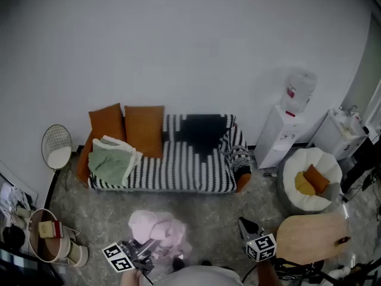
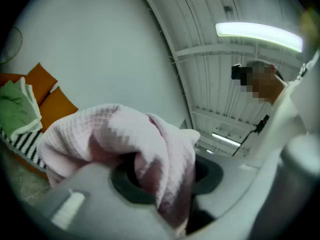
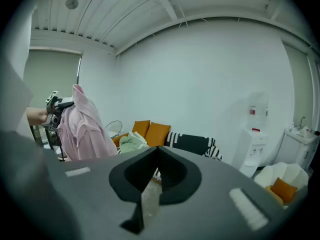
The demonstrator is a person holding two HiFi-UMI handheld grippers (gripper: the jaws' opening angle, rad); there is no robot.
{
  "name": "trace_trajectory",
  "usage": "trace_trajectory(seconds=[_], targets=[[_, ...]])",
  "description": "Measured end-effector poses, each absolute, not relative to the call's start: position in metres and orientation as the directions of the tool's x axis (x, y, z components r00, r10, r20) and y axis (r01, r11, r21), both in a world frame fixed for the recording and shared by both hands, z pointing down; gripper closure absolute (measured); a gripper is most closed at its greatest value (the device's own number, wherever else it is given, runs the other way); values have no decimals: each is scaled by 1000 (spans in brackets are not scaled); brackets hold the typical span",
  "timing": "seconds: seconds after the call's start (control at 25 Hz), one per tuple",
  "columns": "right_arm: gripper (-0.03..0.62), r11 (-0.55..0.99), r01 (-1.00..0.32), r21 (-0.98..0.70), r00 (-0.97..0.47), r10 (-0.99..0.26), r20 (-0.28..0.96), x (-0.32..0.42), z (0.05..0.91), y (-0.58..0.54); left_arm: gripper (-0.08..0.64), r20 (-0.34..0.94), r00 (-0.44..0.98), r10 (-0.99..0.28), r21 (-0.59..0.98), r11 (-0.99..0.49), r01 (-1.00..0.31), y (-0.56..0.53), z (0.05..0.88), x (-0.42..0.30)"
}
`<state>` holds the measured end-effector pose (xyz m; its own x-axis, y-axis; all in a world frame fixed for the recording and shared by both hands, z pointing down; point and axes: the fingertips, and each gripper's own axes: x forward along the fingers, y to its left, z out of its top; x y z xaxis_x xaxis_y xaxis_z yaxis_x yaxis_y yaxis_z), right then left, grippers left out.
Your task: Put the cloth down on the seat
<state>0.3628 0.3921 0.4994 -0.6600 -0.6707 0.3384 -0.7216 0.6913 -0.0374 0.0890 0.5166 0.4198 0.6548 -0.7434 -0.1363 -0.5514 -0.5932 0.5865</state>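
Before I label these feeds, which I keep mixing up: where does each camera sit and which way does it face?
Head view: on the head, steeply down at the sofa; left gripper and right gripper show.
Left gripper view: along jaws clamping the pink cloth, toward wall and ceiling; person's torso.
Right gripper view: along closed, empty jaws toward the sofa.
Shared: the orange cushions.
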Motion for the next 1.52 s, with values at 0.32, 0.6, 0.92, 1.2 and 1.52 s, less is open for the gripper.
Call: trace_trajectory(seconds=[0.32, 0.6, 0.92, 1.2, 1.52], targets=[[589, 693, -720, -29, -660, -672, 337, 356, 500, 390, 423, -139, 657, -741, 583, -597, -551, 514, 421, 82], [589, 688, -725, -23, -653, -676, 342, 352, 502, 387, 423, -143, 663, -735, 584, -604, -543, 508, 425, 78], [588, 675, -737, -25, -639, -685, 351, 345, 502, 387, 423, -150, 674, -724, 587, -613, -528, 504, 426, 69], [589, 659, -752, -32, -622, -692, 366, 324, 506, 389, 423, -146, 688, -710, 595, -619, -513, 502, 426, 47], [588, 634, -773, -40, -596, -702, 390, 293, 519, 397, 423, -126, 718, -685, 603, -627, -493, 503, 437, 18]])
